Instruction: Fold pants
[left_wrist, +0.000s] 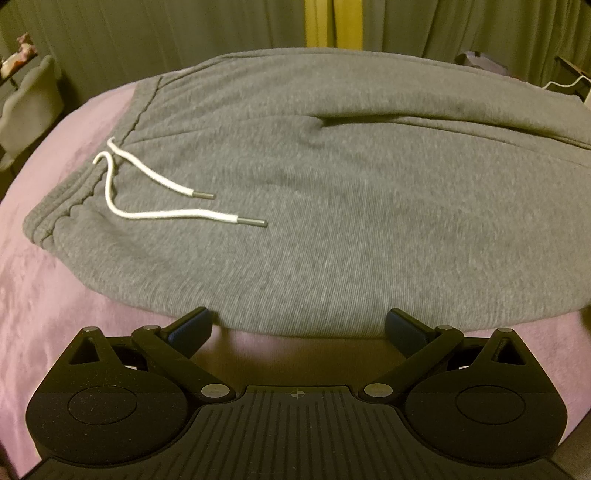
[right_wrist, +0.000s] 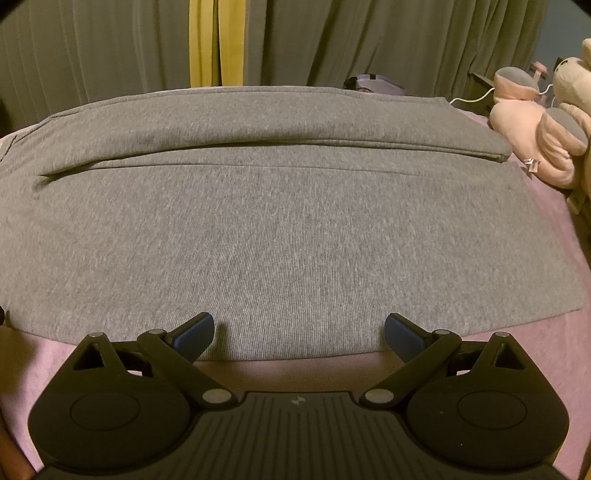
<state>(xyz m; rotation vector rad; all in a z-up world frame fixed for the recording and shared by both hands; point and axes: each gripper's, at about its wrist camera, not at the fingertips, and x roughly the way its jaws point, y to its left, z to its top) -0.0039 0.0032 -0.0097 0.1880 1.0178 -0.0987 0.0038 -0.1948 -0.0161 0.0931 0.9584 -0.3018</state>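
Observation:
Grey sweatpants (left_wrist: 295, 206) lie flat on a pink bed cover (left_wrist: 55, 295), waistband at the left with a white drawstring (left_wrist: 147, 192) on top. The legs run to the right and show in the right wrist view (right_wrist: 288, 240), with a lengthwise fold line across them. My left gripper (left_wrist: 299, 326) is open, its blue-padded fingers at the near edge of the pants by the waist end. My right gripper (right_wrist: 299, 330) is open, its fingers at the near edge of the leg part. Neither holds cloth.
Grey-green curtains (right_wrist: 369, 40) with a yellow strip hang behind the bed. Pink and beige plush toys (right_wrist: 546, 140) sit at the right end of the bed. A pale chair-like shape (left_wrist: 29, 99) stands at the far left. A white cable (right_wrist: 476, 96) lies at the back right.

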